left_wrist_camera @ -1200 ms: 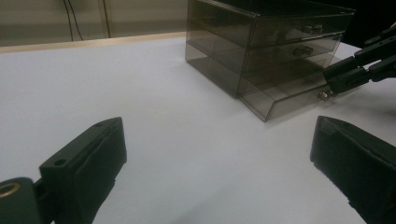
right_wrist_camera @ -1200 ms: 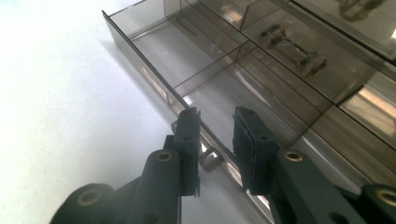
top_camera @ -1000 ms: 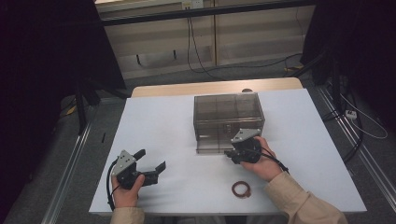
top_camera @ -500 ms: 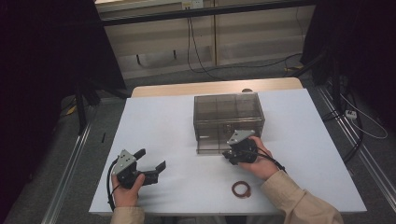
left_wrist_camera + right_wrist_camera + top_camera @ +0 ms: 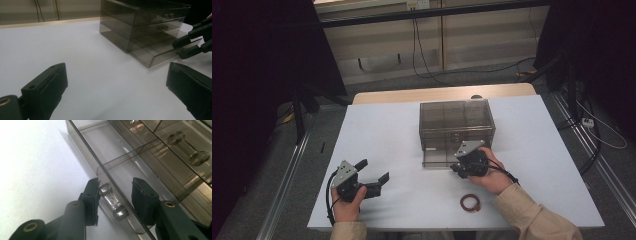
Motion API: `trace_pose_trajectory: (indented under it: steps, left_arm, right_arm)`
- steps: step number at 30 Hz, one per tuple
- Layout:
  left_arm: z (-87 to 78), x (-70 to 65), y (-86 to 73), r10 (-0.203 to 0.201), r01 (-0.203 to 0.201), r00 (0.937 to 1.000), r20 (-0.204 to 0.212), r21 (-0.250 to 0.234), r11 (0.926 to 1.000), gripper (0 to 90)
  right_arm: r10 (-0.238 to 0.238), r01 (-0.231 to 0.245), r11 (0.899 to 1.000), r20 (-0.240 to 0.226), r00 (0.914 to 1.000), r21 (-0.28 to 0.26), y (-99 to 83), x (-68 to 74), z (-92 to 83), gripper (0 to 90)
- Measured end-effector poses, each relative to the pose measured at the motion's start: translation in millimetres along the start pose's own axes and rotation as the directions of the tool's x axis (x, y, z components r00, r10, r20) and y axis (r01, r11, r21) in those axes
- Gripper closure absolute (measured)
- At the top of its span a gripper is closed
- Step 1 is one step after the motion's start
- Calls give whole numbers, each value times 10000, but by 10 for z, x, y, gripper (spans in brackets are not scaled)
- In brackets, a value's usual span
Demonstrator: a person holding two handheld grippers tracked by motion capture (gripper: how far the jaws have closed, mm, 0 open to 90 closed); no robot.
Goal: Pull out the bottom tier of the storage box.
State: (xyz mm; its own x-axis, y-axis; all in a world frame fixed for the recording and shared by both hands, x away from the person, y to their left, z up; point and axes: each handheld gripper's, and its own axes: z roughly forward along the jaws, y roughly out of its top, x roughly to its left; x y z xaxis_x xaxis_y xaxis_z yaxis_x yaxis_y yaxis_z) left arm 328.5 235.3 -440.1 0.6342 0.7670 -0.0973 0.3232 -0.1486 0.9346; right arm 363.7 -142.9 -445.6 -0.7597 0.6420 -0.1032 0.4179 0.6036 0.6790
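Right gripper view: right tongs (image 5: 115, 200) parted astride bottom drawer (image 5: 120, 167) handle (image 5: 113, 201); drawer empty. Left tongs (image 5: 373, 171) wide apart.

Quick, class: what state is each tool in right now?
Left tool: open, holding nothing, above the table.
Right tool: open, jaws either side of the bottom drawer's handle, not clamped.
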Motion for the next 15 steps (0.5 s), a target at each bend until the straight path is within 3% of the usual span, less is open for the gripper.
trace_pose_trajectory:
  steps: [15]
  left_arm:
    - [3, -9, 3, -84, 85, 10000, 9, -78, 9999, 37]
  right_arm:
    - [-23, 22, 10000, -117, 9999, -81, -22, 26, -30, 590]
